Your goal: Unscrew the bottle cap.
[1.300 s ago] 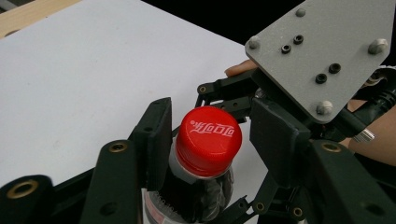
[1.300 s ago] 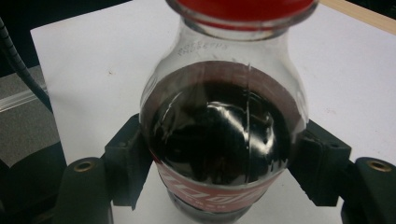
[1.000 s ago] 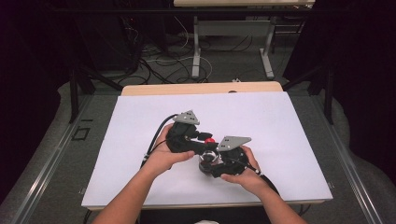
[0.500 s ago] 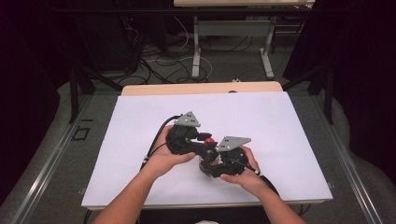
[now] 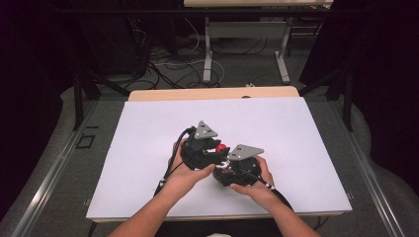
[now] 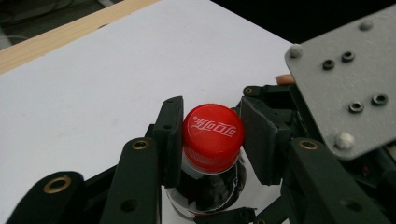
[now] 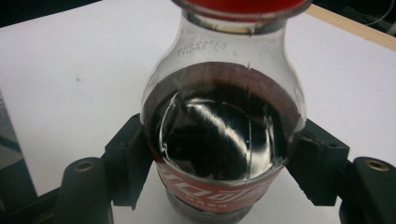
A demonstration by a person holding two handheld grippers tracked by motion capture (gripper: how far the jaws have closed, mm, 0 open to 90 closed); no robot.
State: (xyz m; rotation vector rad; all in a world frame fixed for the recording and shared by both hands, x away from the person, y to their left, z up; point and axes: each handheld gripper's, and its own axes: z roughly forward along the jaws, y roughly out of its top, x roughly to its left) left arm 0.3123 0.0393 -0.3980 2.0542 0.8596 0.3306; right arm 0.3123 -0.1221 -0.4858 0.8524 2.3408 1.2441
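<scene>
Jaws on both sides are clamped. Our left gripper [image 6: 212, 135] grips the red cap [image 6: 213, 135] of the cola bottle [image 7: 223, 135], one pad on each side of the cap. Our right gripper [image 7: 224, 163] squeezes the bottle body just above the red label [image 7: 210, 189], dark liquid up to the shoulder. From the high view we see both grippers [image 5: 203, 148] [image 5: 232, 170] bunched together near the middle of the white table [image 5: 296, 128], cap [image 5: 221, 147] peeking between them. Bottle tilt: can't tell.
</scene>
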